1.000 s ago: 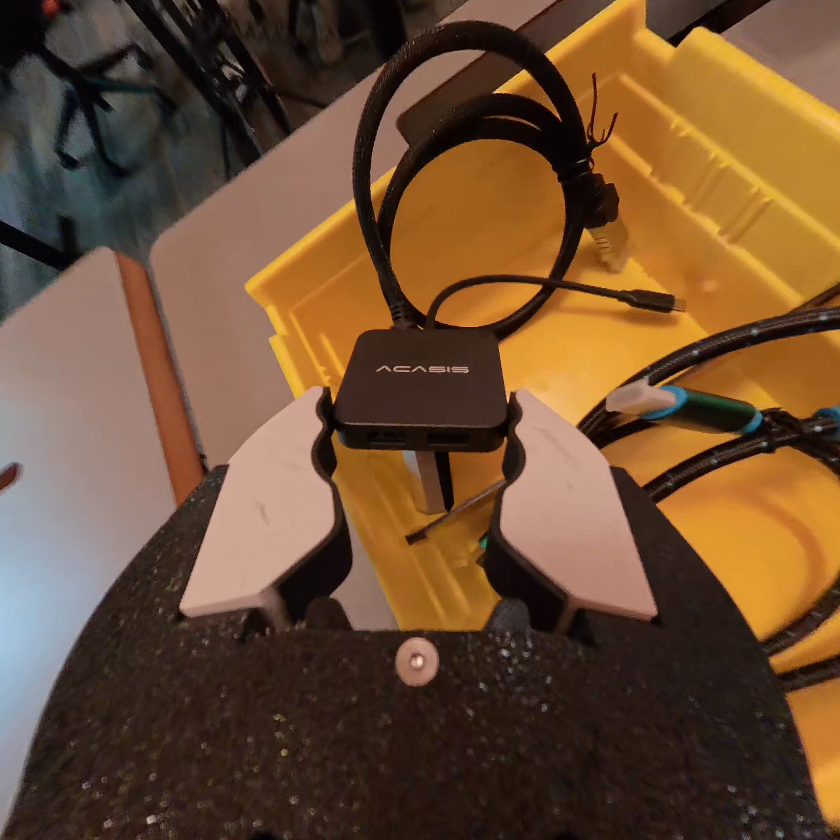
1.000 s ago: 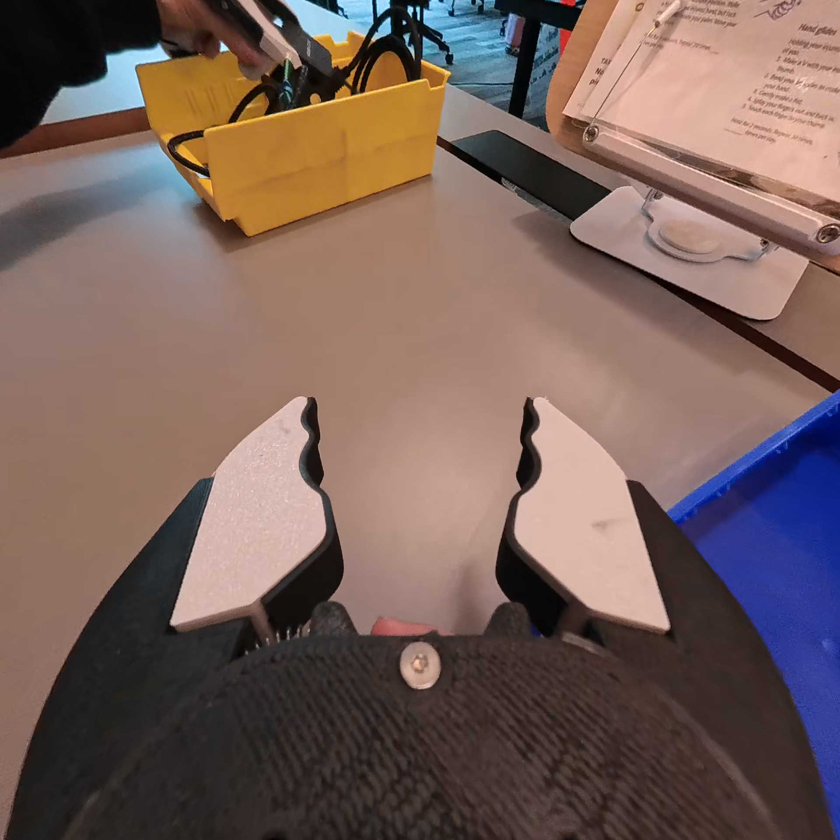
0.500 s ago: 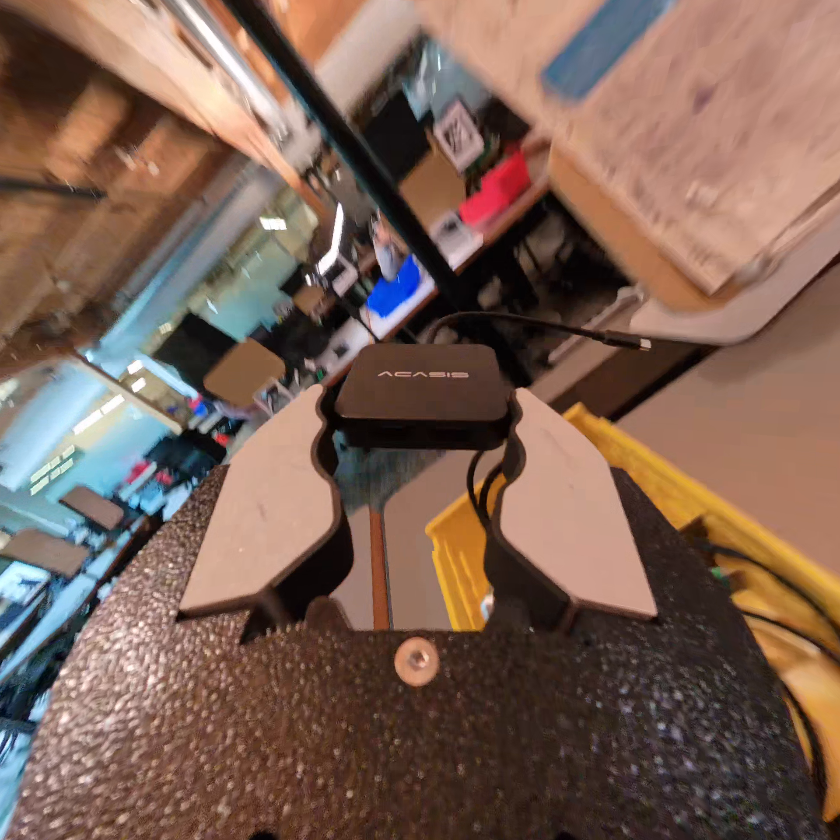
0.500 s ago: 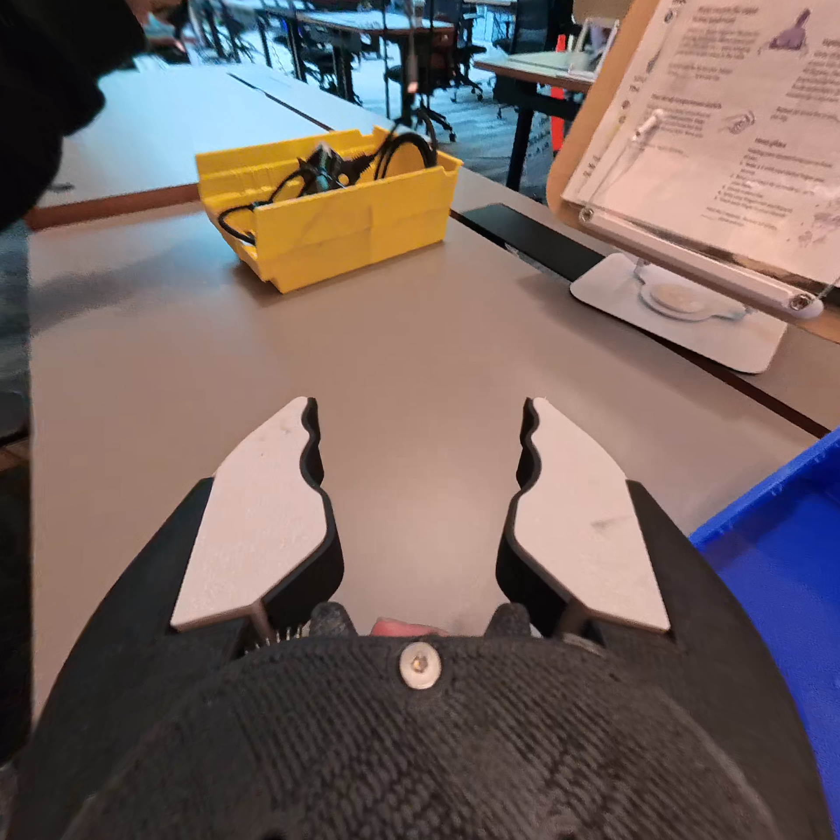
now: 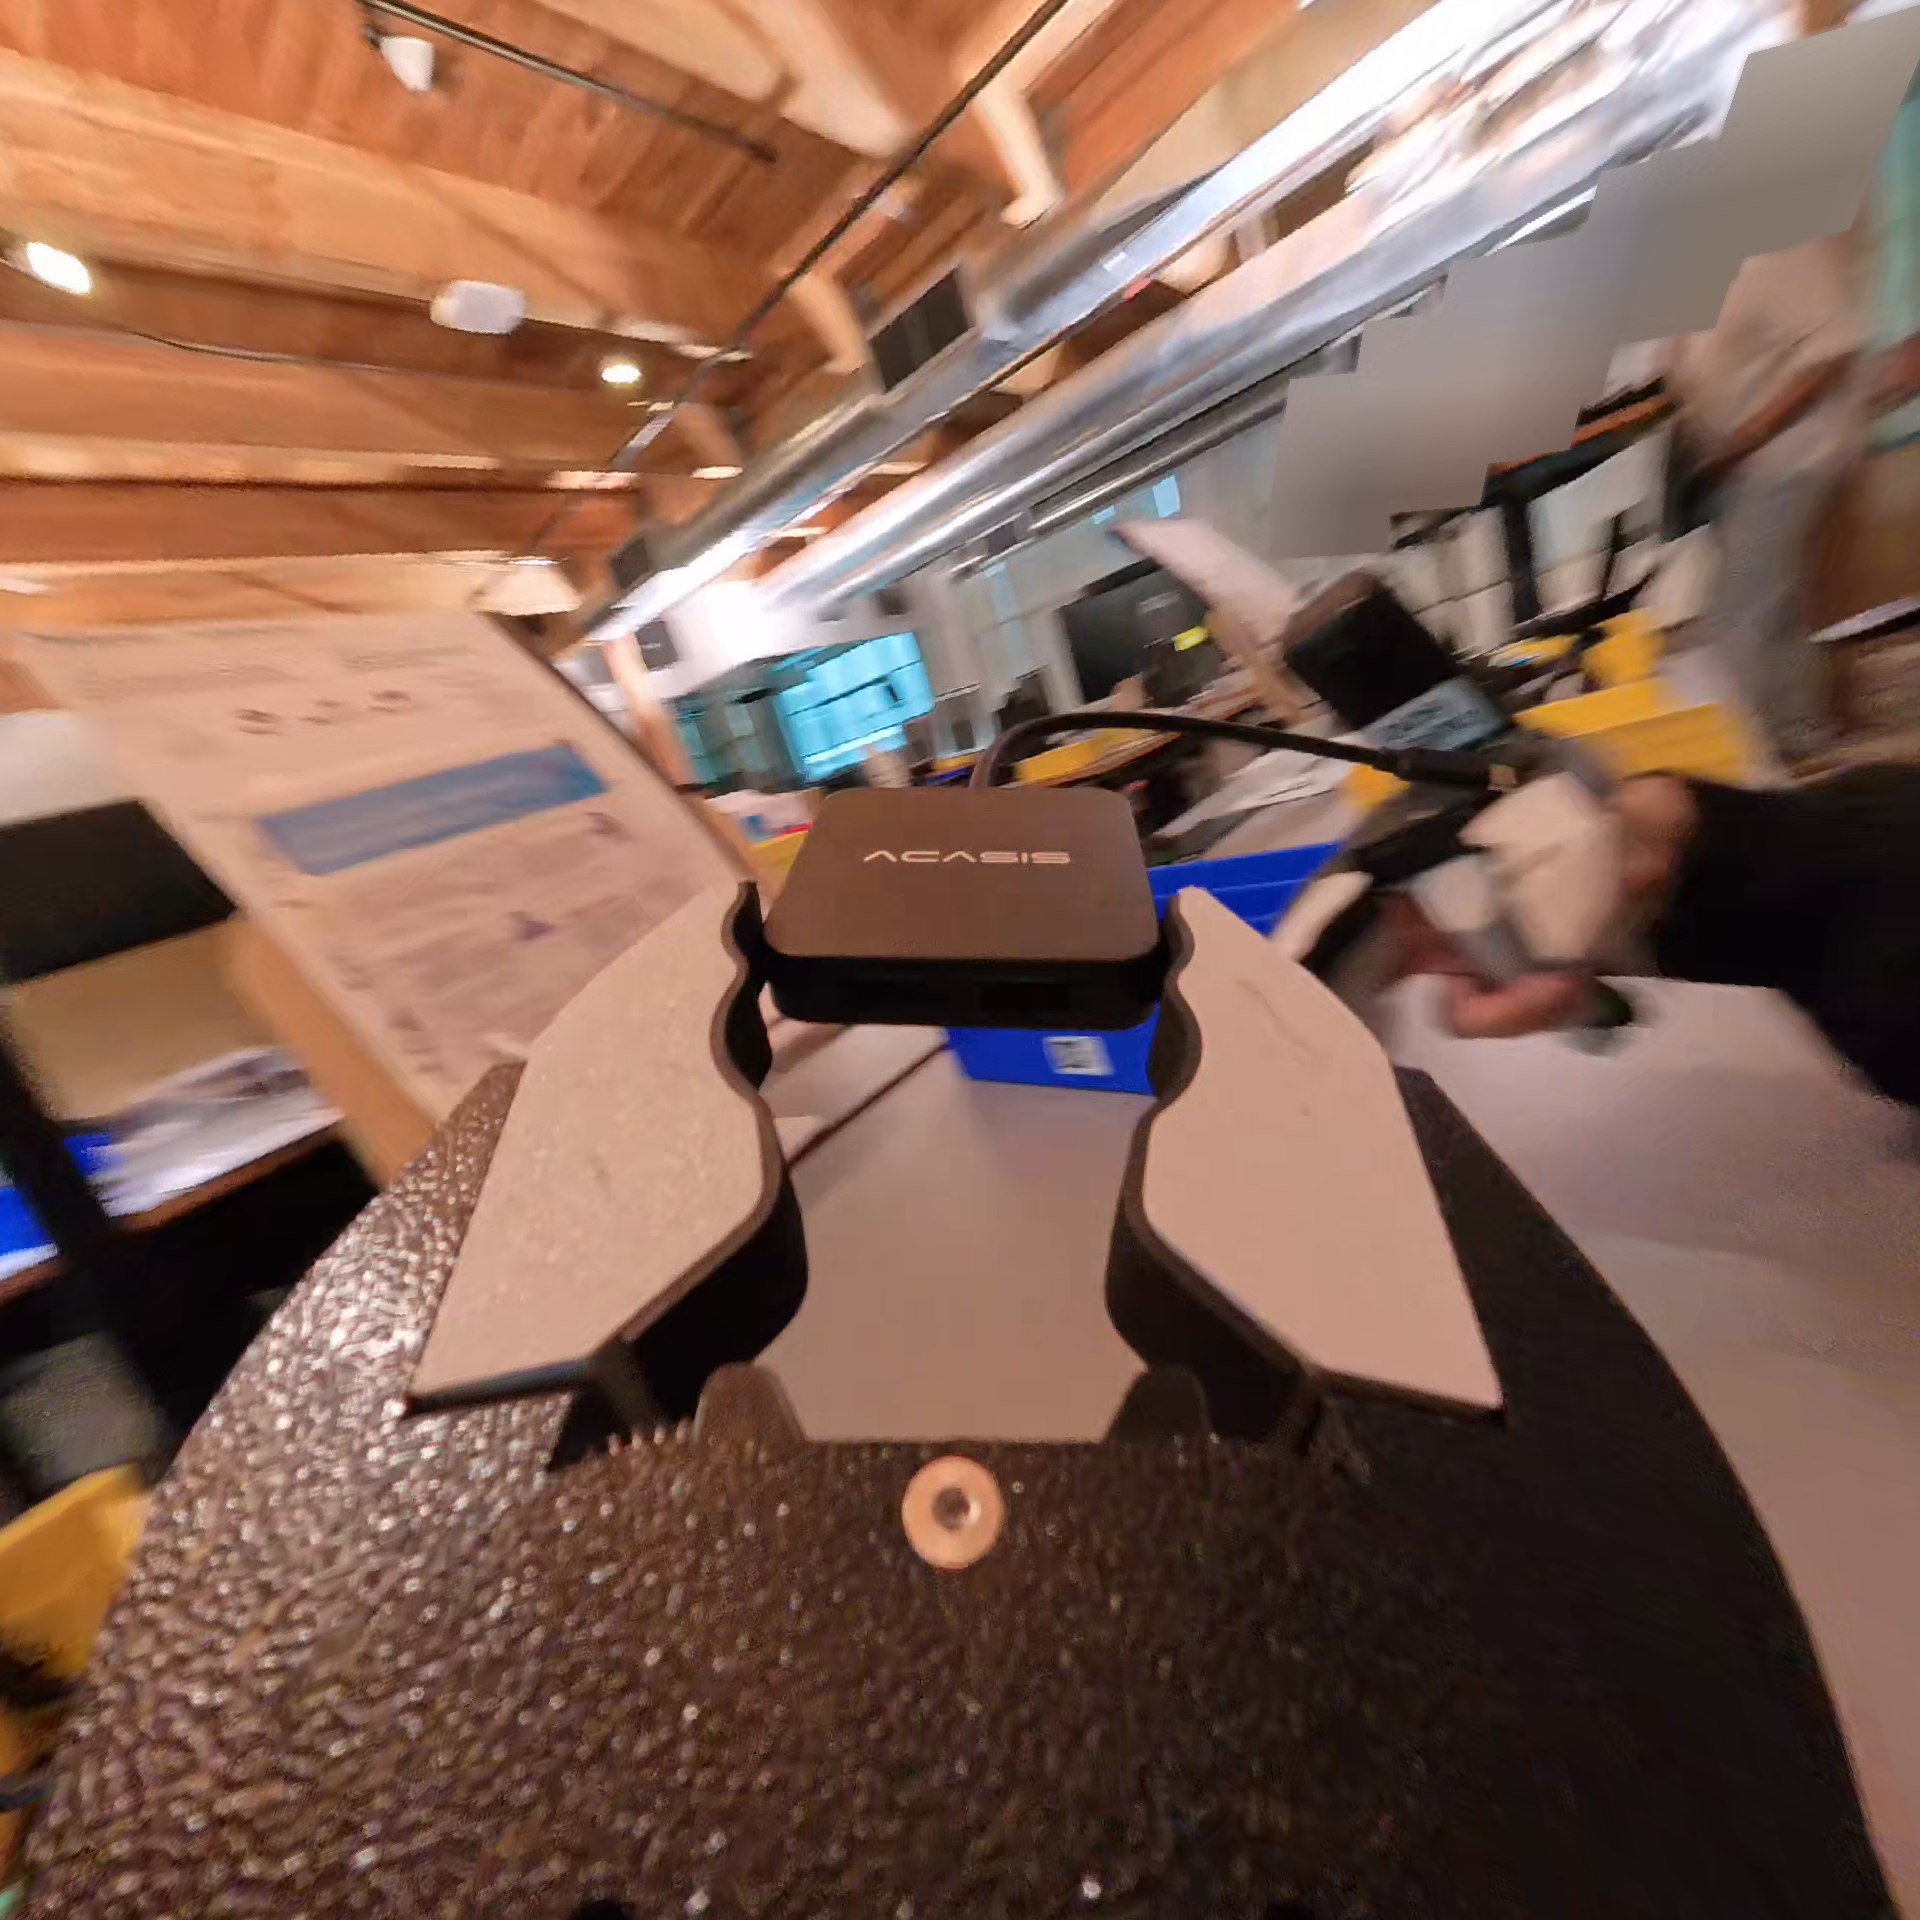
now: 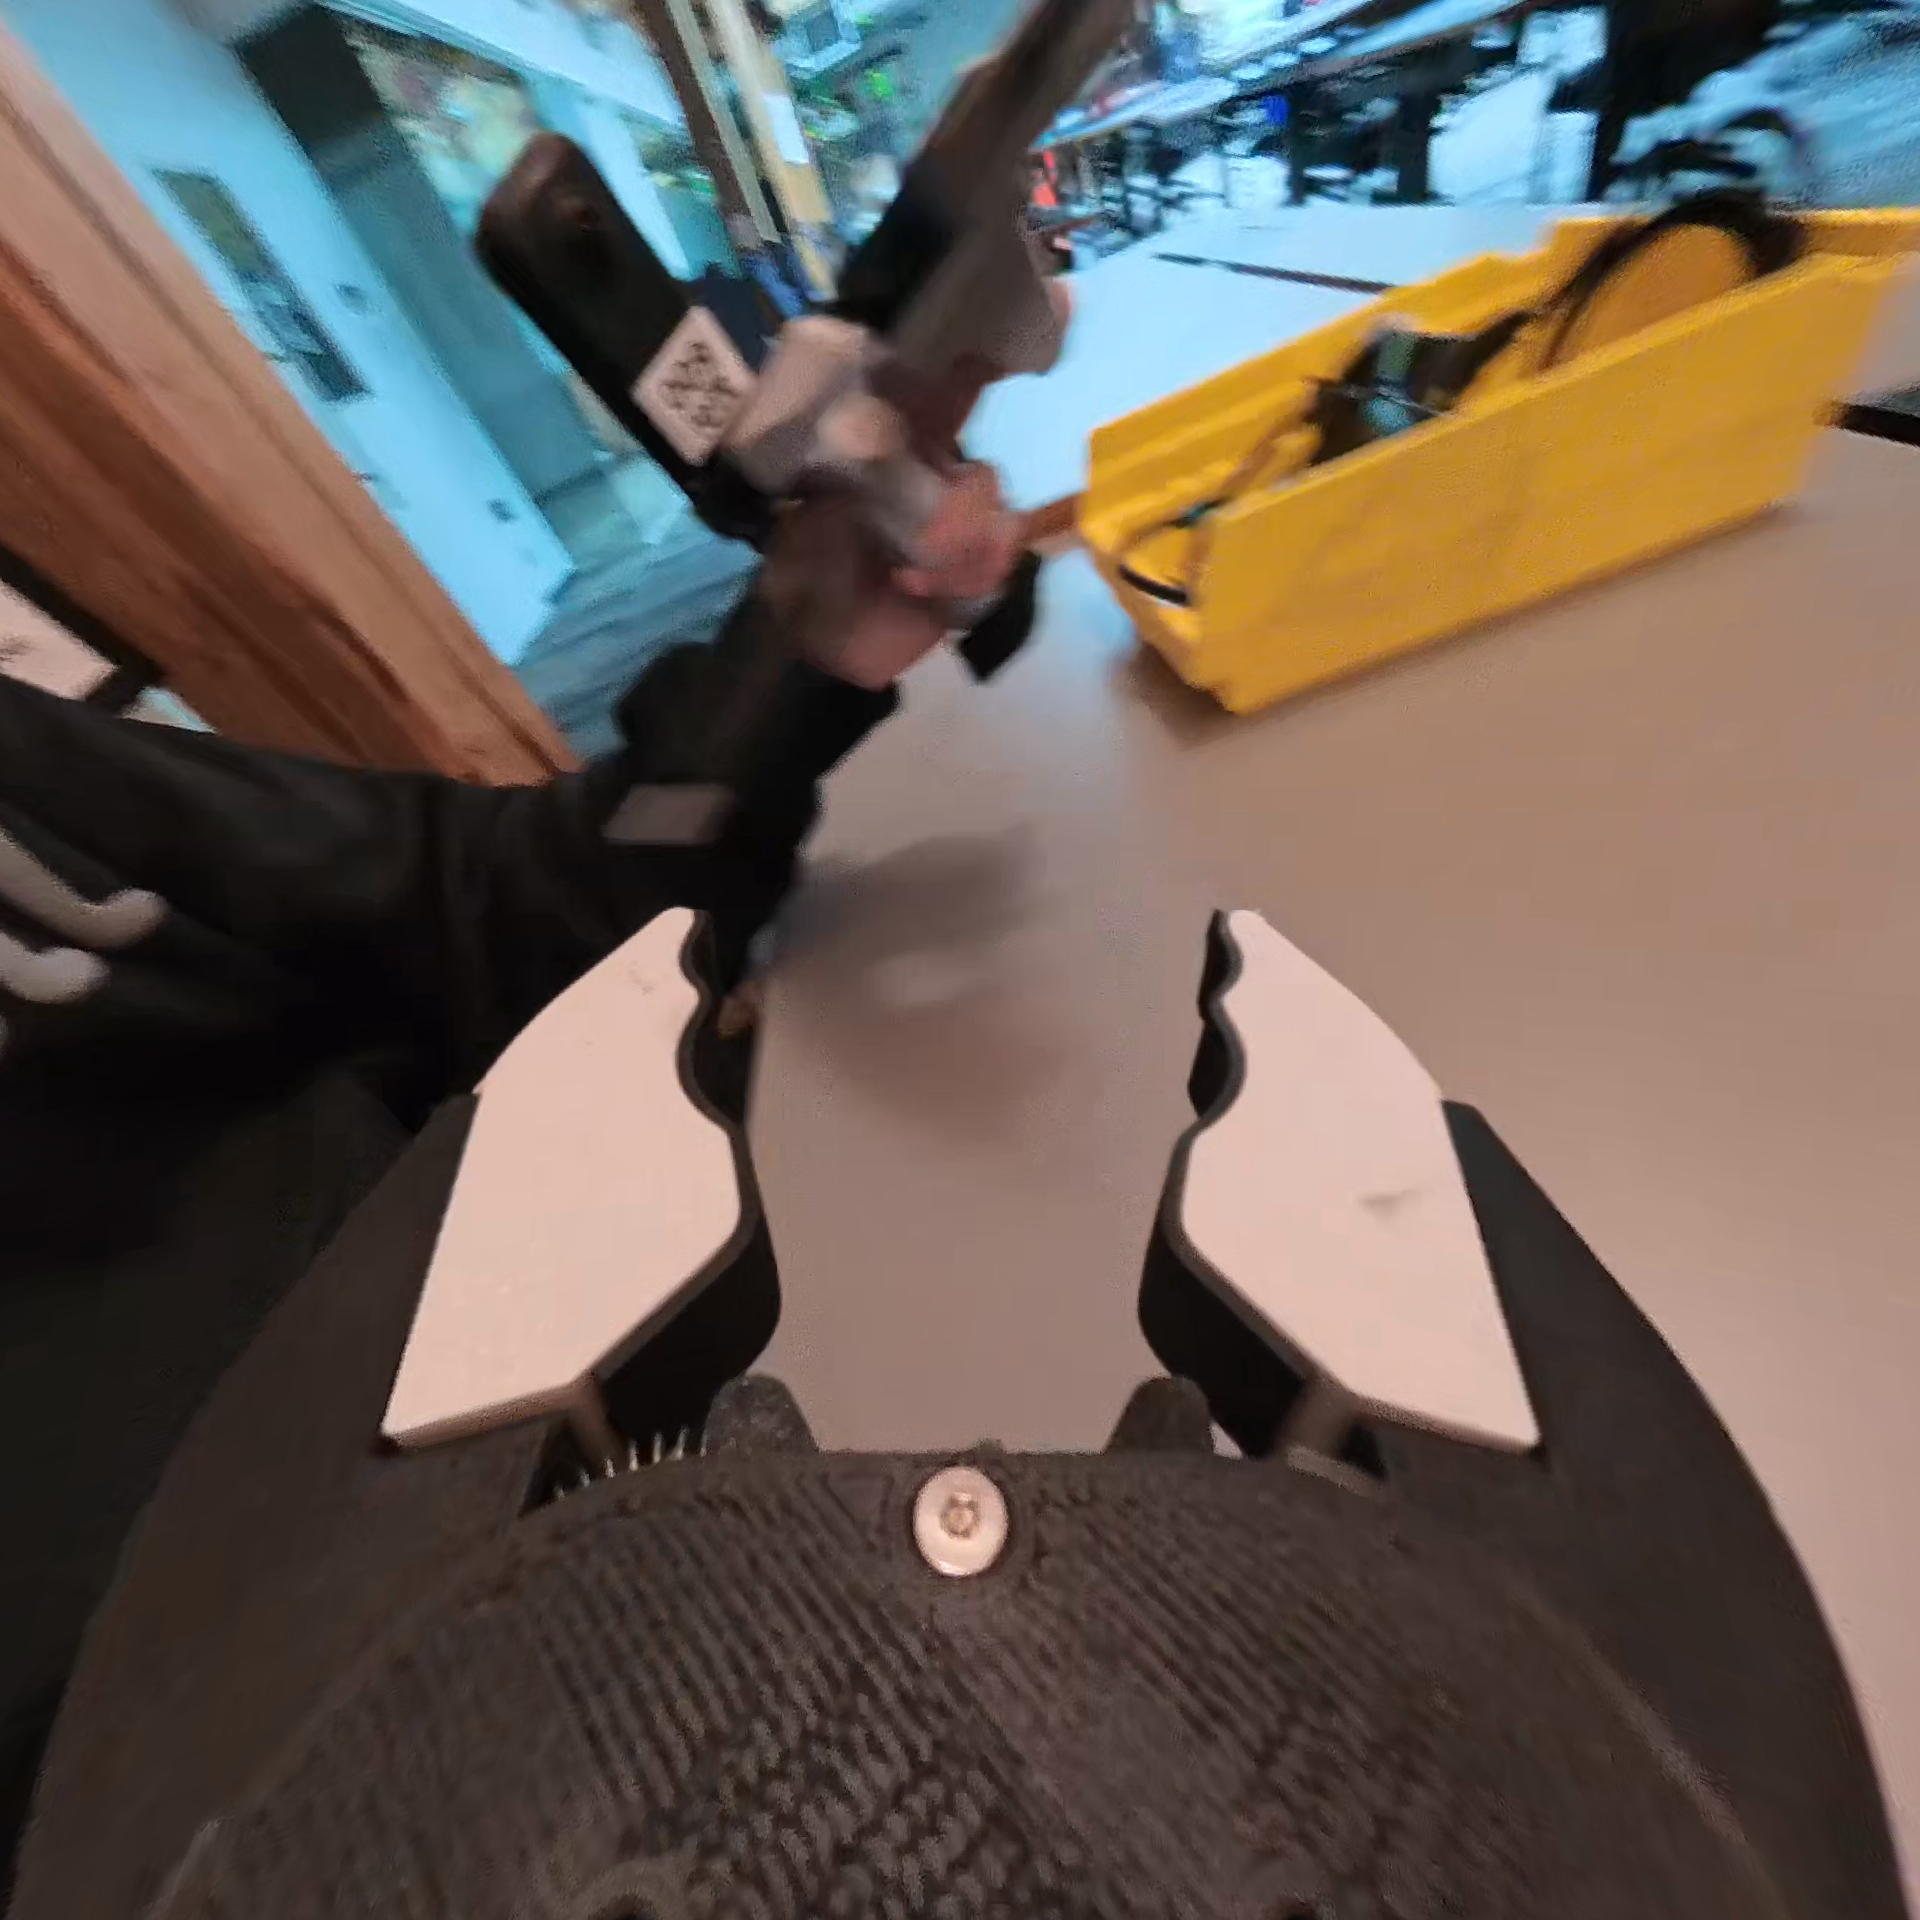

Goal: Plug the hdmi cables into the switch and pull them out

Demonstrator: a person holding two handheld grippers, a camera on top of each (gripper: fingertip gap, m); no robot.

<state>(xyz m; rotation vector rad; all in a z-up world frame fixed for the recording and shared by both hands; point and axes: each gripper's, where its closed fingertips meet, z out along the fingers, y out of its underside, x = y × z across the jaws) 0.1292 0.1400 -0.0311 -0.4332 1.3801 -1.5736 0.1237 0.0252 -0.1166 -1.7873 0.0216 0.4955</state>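
The left gripper [image 5: 961, 920] is closed on the switch [image 5: 961, 883], one finger on each side face. The switch is held flat, clear of the table [image 5: 1621, 1195], with its lid up. Its near face, the one turned back toward the gripper body, carries two slots side by side; these appear to be the ports. A thin lead [image 5: 1226, 732] leaves the far face and arcs away to the right.

The right gripper [image 6: 954, 971] is wide open and holds nothing. It hangs low over the table near the front edge.

The cables [image 6: 1558, 281] lie in the yellow bin [image 6: 1455, 540] at the far right of the table, well apart from both grippers. The picture is too blurred there to pick out a plug.

Controlling relation: the ports face back along the left fingers, into the gap between them. A plug must therefore enter along the finger axis, from the gripper-body side, with its flat blade level with the slots. As held, the fingers flank that approach path and leave it narrow.

Judgement: the right gripper is the free one, so it should fetch a cable from the bin. The switch probably needs turning so the port face points toward the right gripper before insertion. No cable is plugged in yet.
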